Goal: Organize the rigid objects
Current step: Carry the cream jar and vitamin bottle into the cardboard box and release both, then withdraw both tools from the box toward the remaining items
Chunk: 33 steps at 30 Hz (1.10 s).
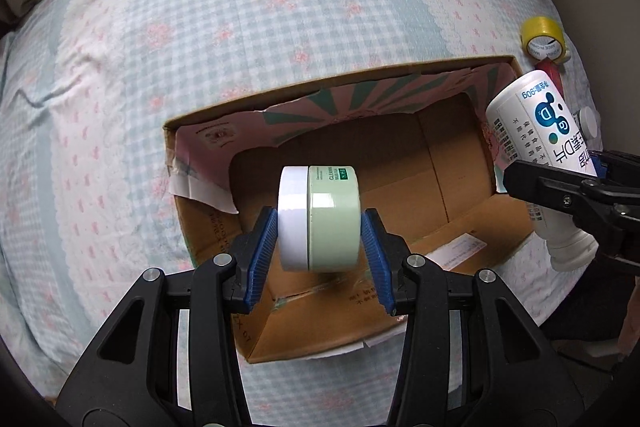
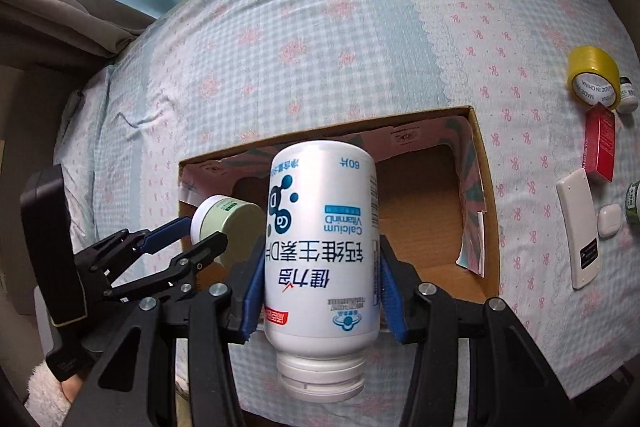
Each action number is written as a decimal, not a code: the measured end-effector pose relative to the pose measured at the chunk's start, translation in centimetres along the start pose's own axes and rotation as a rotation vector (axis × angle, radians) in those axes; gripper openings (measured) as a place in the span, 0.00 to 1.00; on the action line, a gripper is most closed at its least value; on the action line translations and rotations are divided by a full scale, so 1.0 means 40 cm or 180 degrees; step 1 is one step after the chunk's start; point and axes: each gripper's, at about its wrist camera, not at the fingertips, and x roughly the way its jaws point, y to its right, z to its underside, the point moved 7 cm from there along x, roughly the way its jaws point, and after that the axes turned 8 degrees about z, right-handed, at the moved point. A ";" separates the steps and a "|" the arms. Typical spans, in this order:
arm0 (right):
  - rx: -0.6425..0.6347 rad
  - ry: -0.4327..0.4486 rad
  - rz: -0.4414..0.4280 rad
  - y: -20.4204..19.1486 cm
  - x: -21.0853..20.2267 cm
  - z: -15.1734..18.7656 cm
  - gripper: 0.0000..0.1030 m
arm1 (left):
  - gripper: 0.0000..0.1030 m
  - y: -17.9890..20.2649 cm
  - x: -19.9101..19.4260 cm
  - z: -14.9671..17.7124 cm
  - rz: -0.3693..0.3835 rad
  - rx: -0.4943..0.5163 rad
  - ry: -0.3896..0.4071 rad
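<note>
Here, a pale green jar (image 1: 320,219) with a white lid is held crosswise between the blue pads (image 1: 262,259) of the left claw (image 1: 320,259), at the centre of the left wrist frame; the lid is pressed by the left pad and the base by the right one, so the claw is clenched on the jar. The jar is seen above the open cardboard box (image 1: 460,187), which lies on a bed covered with a blue-checked, pink-flowered sheet (image 1: 200,47).

In the right wrist frame, a white calcium bottle (image 2: 320,247) is gripped upside down by the right claw (image 2: 322,303), its cap (image 2: 322,375) toward the lower edge of the frame and its base pointed toward the box. Its sides are squeezed by both blue pads, low on its body near the cap. The bottle is placed in front of the box opening, with the jar just to its left.

At the right edge of that frame, a yellow tape roll (image 2: 594,77), a red carton (image 2: 600,147), a white remote (image 2: 578,227) and a small white case (image 2: 609,221) are found lying on the sheet, well apart from the box. A fuzzy white sleeve (image 2: 44,395) is visible at the lower left.
</note>
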 end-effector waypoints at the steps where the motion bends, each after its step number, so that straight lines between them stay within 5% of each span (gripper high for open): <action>1: -0.0053 -0.0029 0.0042 0.001 0.024 -0.002 0.44 | 0.39 -0.004 0.019 -0.001 0.0020 -0.0006 -0.0025; 14: -0.0477 -0.0129 0.0181 0.016 0.143 -0.019 0.44 | 0.41 -0.053 0.044 -0.024 0.0131 -0.0132 0.0007; 15: -0.0542 -0.0115 0.0198 0.011 0.148 -0.019 0.44 | 0.48 -0.052 0.039 -0.027 0.0143 -0.0104 0.0045; 16: -0.0592 -0.0096 0.0236 0.009 0.151 -0.020 0.45 | 0.79 -0.050 0.035 -0.030 0.0116 -0.0076 0.0076; 17: -0.0611 -0.0059 0.0264 0.008 0.152 -0.022 0.46 | 0.98 -0.048 0.031 -0.031 0.0100 -0.0050 0.0096; 18: -0.0594 -0.0035 0.0280 0.009 0.149 -0.027 0.62 | 1.00 -0.046 0.026 -0.033 0.0121 -0.0029 0.0126; 19: -0.0562 -0.0014 0.0289 0.013 0.147 -0.030 0.94 | 1.00 -0.042 0.023 -0.030 0.0167 -0.0014 0.0131; 20: -0.0529 0.0018 0.0330 0.021 0.143 -0.034 1.00 | 1.00 -0.041 0.020 -0.028 0.0165 -0.0003 0.0128; 26: -0.0259 0.0218 0.0115 0.051 0.101 -0.038 1.00 | 1.00 -0.041 0.003 0.009 0.0070 0.0092 0.0092; 33: -0.0288 0.0176 0.0243 0.052 0.085 -0.018 1.00 | 1.00 -0.037 -0.017 0.040 0.0051 0.0038 0.0131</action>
